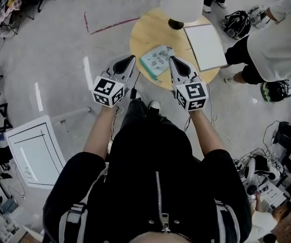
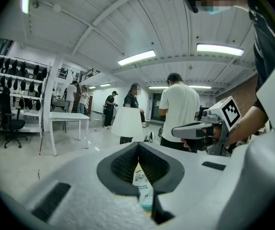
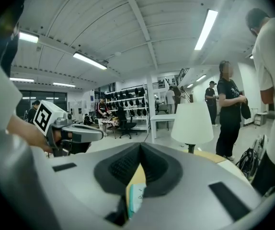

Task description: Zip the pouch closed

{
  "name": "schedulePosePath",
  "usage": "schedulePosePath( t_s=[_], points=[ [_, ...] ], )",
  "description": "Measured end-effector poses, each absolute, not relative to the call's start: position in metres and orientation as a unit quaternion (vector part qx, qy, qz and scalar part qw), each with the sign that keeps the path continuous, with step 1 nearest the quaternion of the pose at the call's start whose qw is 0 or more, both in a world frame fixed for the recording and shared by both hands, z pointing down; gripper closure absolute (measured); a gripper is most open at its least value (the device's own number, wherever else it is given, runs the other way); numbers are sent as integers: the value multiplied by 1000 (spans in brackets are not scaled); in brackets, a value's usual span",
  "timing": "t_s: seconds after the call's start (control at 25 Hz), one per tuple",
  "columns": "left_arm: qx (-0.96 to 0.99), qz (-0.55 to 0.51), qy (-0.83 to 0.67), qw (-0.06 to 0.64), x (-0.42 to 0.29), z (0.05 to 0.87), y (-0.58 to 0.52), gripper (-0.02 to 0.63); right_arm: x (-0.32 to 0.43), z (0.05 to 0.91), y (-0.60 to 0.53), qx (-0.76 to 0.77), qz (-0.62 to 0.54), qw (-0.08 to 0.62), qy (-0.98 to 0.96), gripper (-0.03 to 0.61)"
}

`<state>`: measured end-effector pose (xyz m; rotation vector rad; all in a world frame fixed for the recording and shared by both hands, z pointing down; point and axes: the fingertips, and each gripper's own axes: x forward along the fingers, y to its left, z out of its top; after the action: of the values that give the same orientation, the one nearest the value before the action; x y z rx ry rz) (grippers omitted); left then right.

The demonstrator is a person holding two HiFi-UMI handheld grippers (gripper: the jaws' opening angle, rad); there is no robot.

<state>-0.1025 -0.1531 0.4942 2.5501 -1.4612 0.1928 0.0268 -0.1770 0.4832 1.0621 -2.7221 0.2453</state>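
A mint-green pouch [image 1: 157, 59] with printed white panels lies flat on the round wooden table [image 1: 143, 34], near its front edge. My left gripper [image 1: 131, 58] hovers just left of the pouch and my right gripper [image 1: 171, 58] just right of it, both pointing at the table. Each has its jaws shut with nothing held. In the left gripper view a strip of the pouch [image 2: 144, 188] shows below the closed tips [image 2: 138, 145], and the right gripper [image 2: 176, 131] is at the side. The right gripper view shows the pouch [image 3: 136, 198] and table the same way. The zipper's state is too small to tell.
A lamp with a white shade [image 1: 183, 1] stands at the table's far side, and a white board [image 1: 205, 45] lies on its right part. A person in a white shirt [image 1: 282, 39] stands to the right, with bags [image 1: 237, 23] on the floor. A white desk [image 1: 34, 153] is at lower left.
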Motion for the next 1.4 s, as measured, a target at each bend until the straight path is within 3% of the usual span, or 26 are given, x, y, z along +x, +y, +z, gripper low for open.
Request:
schedulePosePath(
  t_s=[0.48, 0.56, 1.0, 1.4],
  points=[
    [869, 85, -460, 161, -95, 555, -169, 609, 26, 570, -175, 358, 141, 179, -905, 572],
    [869, 88, -456, 170, -94, 565, -167, 609, 26, 594, -168, 345, 157, 204, -903, 521],
    [852, 101, -474, 196, -119, 587, -160, 609, 30, 710, -132, 254, 199, 338, -884, 469],
    [830, 110, -504, 211, -157, 598, -149, 609, 24, 763, -124, 206, 176, 426, -863, 480]
  ],
)
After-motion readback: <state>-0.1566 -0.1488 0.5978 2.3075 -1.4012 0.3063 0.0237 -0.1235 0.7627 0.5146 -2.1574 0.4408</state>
